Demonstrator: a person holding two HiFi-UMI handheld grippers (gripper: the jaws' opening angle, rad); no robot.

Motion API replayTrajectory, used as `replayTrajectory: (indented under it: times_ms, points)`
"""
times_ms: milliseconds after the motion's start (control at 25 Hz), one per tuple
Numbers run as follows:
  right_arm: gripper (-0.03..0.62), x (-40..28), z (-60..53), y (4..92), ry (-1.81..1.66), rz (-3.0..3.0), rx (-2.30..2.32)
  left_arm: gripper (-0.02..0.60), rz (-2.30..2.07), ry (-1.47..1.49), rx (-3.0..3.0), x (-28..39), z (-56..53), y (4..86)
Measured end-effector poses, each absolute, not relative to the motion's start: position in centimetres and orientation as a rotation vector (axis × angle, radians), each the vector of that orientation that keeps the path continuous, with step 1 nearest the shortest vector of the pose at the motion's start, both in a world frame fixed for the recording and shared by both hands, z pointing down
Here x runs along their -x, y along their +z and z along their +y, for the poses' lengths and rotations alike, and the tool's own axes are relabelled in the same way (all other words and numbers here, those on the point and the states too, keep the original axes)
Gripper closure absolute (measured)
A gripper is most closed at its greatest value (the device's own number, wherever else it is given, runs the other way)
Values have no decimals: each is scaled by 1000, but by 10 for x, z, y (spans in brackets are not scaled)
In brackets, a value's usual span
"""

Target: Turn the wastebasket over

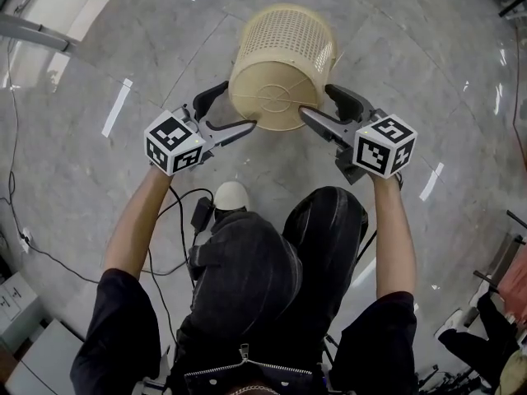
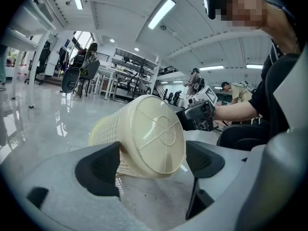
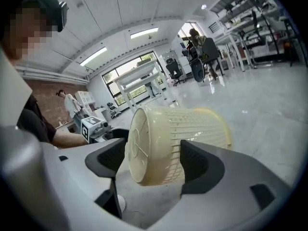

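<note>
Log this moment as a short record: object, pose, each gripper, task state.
object: cream mesh wastebasket
pose: tipped sideways, solid base toward the person, open mouth away
left gripper: jaws clamped on the base end, left side
right gripper: jaws clamped on the base end, right side
task state: mid-turn, neither upright nor inverted

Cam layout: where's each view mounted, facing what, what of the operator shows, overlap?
Head view: on the head, steeply down at the wastebasket held sideways between left gripper and right gripper; forearms, thighs show.
Left gripper view: on that gripper, along its jaws at the wastebasket's base; right forearm, torso show.
Right gripper view: mirrored; left forearm, torso show.
Shared: all see the wastebasket; each gripper view catches the opposite gripper.
</note>
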State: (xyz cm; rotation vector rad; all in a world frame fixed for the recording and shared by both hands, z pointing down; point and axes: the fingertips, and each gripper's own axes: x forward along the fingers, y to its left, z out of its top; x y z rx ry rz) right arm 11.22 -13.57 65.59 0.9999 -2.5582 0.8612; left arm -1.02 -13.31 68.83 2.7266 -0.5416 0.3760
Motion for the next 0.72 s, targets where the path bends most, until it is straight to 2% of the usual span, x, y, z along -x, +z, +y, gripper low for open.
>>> replayTrajectory:
  times_ms: [160,280,480,720]
  points:
    - [241,-110,-134,647,993,-2598,-951,155,-546,389,-2717,14,-125,696]
    - [241,-121,-164,630,1107,-2633,-1162,155,-536,396,-2703,13,-120,703]
    - [241,-103,-171,647,824,-2513,-1129,155,-527,382,-2683,10,-117,708]
    - [244,-106,-161,651,737,-2516,-1047,155,-514,346,-2675,16,-116,703]
